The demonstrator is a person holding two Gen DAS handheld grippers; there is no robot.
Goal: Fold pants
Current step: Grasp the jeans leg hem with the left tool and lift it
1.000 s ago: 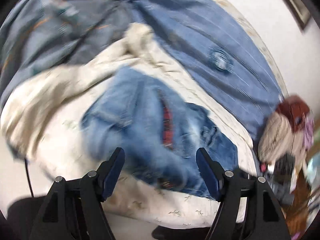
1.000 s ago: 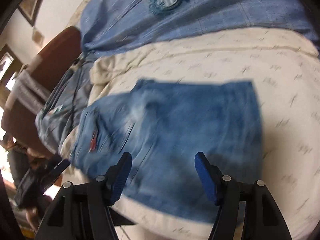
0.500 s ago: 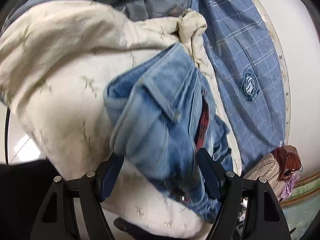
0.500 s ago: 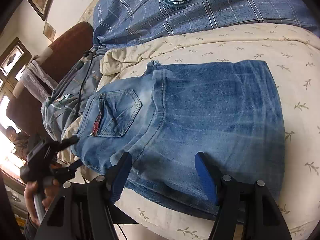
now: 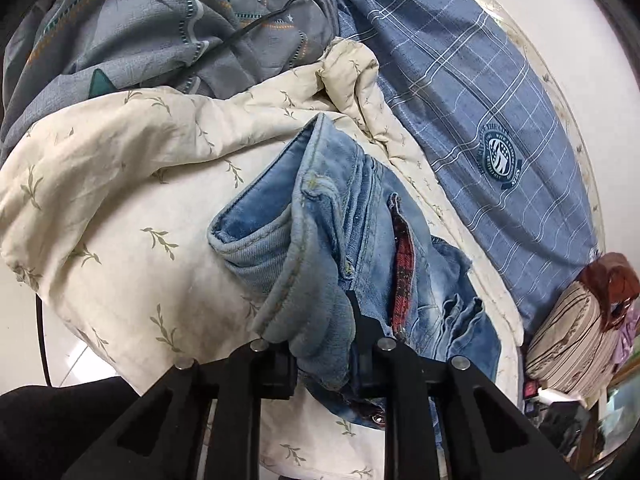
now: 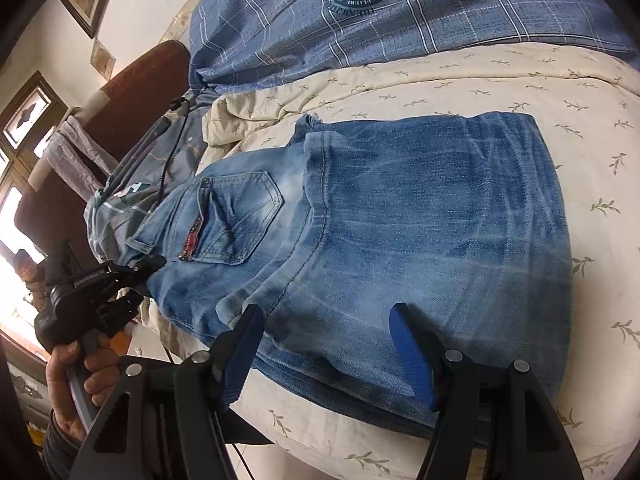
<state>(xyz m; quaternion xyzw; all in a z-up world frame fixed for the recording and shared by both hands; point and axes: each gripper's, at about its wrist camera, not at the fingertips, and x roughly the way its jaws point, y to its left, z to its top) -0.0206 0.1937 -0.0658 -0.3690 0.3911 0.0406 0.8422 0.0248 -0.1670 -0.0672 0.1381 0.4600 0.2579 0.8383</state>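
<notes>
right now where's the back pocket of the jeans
In the right wrist view the back pocket sits left of centre on the jeans, which lie on the cream quilt, just right of the left gripper pinching the waistband.

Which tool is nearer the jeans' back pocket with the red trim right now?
Left. The left tool is closing on the waistband edge of the jeans, just beside the back pocket. The right tool hovers open over the folded legs, farther off.
</notes>
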